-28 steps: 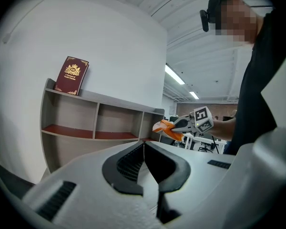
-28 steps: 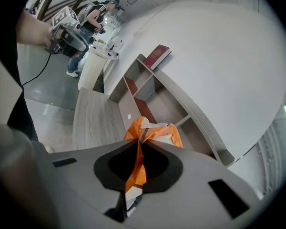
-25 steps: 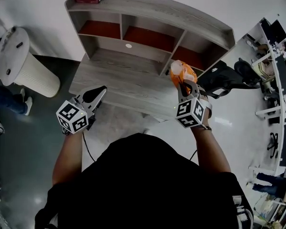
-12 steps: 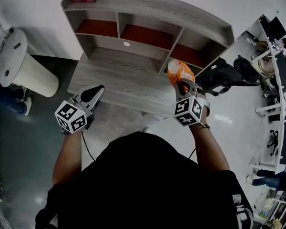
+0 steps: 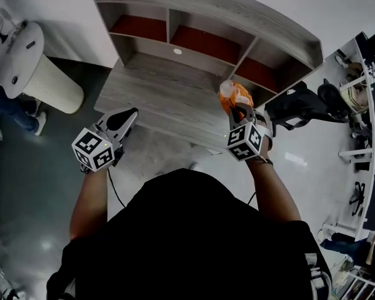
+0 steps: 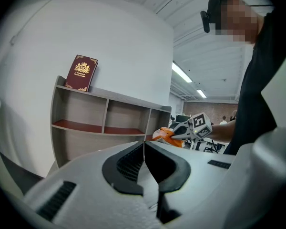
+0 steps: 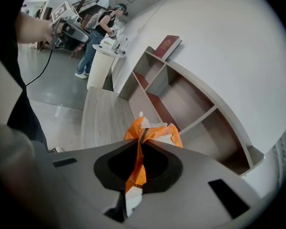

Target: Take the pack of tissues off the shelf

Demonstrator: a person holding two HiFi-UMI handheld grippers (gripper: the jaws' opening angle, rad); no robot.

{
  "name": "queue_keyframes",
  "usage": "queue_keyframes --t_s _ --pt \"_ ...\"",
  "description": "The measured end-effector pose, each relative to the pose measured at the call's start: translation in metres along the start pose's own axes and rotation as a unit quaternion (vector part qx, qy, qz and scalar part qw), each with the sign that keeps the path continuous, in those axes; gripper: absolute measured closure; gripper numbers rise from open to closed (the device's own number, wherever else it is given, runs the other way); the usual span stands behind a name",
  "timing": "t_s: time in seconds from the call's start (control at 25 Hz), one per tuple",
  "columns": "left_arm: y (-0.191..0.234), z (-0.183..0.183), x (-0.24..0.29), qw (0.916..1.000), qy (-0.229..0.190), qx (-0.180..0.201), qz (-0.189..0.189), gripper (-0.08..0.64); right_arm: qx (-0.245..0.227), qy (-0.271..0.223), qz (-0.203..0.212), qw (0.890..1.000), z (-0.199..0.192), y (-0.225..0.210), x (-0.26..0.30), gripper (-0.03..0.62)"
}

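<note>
An orange and white pack of tissues (image 5: 235, 95) hangs in front of the shelf's right compartment, over the desk's right end. My right gripper (image 5: 239, 110) is shut on its crumpled wrapper; in the right gripper view the orange film (image 7: 142, 142) is pinched between the jaws. The grey wooden shelf (image 5: 281, 27) has three open compartments with red floors, which look bare. My left gripper (image 5: 126, 119) hovers at the desk's front left edge, shut with nothing in it; in the left gripper view the jaws (image 6: 144, 152) meet with no gap.
A dark red book (image 6: 83, 73) leans on the shelf's top at the left. A white round stand (image 5: 32, 67) is left of the desk (image 5: 156, 99). A black chair (image 5: 300, 108) sits to the right. Office desks line the far right.
My right gripper has sunk with the tissue pack, from the shelf's right compartment toward the desk top. The left gripper has stayed where it was. The head view has shifted slightly.
</note>
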State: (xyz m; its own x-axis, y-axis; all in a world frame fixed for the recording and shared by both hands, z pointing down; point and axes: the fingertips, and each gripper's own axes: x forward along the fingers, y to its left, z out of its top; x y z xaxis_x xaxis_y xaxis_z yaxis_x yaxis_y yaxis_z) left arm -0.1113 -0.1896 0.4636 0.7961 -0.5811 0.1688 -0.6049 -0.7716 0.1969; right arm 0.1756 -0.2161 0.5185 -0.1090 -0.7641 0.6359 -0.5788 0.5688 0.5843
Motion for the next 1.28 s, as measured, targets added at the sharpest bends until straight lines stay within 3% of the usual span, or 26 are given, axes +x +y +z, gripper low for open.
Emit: queue_keyframes --t_s 0.64,1.28 --pt "0.019 -0.018 -0.011 0.998 0.017 -0.032 0.052 0.541 -0.054 0.045 0.124 0.99 -0.044 0.101 0.12 0.58" --pt "0.034 -0.024 0.009 0.9964 0.026 -0.06 0.054 0.541 -0.075 0.069 0.196 0.975 -0.094 0.17 0.214 0.58"
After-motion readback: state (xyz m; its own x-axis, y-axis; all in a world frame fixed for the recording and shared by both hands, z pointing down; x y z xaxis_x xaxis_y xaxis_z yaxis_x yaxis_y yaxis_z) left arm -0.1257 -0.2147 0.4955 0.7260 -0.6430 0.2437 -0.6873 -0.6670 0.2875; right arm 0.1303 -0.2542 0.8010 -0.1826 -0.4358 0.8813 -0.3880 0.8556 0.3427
